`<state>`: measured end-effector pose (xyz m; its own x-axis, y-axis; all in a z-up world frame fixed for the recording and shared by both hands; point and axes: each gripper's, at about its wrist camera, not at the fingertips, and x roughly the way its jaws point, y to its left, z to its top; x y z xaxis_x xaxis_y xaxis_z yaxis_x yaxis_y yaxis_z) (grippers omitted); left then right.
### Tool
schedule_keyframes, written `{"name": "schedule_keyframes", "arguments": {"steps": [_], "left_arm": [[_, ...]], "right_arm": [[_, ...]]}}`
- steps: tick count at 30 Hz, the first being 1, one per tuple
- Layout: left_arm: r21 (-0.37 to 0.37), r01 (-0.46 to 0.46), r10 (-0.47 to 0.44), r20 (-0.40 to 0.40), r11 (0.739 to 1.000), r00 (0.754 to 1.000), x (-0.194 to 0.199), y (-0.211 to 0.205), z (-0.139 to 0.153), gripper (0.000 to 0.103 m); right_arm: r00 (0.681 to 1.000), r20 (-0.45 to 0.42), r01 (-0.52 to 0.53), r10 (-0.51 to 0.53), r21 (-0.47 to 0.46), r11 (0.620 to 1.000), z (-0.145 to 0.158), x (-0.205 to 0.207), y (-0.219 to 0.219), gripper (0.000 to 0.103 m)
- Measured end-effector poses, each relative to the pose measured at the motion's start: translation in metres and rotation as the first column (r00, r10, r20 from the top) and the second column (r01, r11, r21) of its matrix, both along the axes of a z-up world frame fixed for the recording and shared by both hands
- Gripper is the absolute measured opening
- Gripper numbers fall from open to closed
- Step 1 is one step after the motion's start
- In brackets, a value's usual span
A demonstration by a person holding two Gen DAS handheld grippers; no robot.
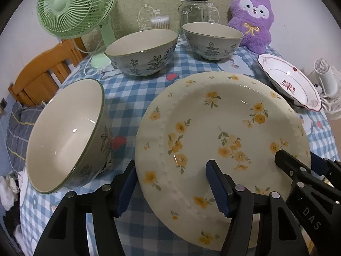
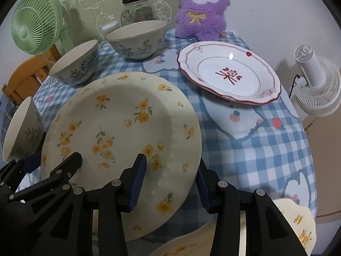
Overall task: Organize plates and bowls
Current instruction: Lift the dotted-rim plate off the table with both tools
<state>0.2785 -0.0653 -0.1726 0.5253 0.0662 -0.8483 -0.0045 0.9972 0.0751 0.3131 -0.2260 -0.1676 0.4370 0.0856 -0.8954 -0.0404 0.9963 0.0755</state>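
A big cream plate with yellow flowers [image 1: 213, 128] [image 2: 119, 117] is tilted above the checked tablecloth [image 2: 255, 149], held from both sides. My left gripper [image 1: 171, 186] straddles its left rim, one pad on the plate's face and one against the outer edge. My right gripper [image 2: 170, 184] pinches the right rim the same way, and shows in the left wrist view as well [image 1: 298, 160]. Three leaf-patterned bowls stand around it: a near one tipped on its side [image 1: 64, 136] and two upright ones [image 1: 140, 51] [image 1: 213, 40]. A white red-trimmed plate [image 2: 228, 72] lies to the far right.
More yellow-flowered plates [image 2: 298, 224] lie under my right gripper at the table's near edge. A green fan [image 1: 74, 6], a glass jar [image 1: 192, 10] and a purple plush [image 2: 202, 8] line the back. A white fan [image 2: 315, 81] stands beyond the right edge, a wooden chair [image 1: 42, 74] on the left.
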Motion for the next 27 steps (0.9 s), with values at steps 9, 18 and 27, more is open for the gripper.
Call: {"name": "schedule_keyframes", "arguments": {"steps": [9, 18, 27], "left_arm": [[-0.005, 0.007, -0.007, 0.001, 1.000, 1.000, -0.004, 0.006, 0.000, 0.066], [-0.018, 0.015, -0.015, 0.001, 1.000, 1.000, -0.001, 0.006, 0.000, 0.066], [-0.025, 0.008, -0.008, -0.010, 1.000, 1.000, 0.010, 0.008, -0.001, 0.066]], "right_arm": [[1.000, -0.009, -0.024, 0.024, 0.006, 1.000, 0.005, -0.010, 0.004, 0.048], [0.999, -0.040, -0.002, 0.002, 0.007, 1.000, -0.002, 0.006, 0.000, 0.051], [1.000, -0.021, 0.006, -0.006, -0.004, 1.000, -0.006, 0.032, -0.001, 0.052]]}}
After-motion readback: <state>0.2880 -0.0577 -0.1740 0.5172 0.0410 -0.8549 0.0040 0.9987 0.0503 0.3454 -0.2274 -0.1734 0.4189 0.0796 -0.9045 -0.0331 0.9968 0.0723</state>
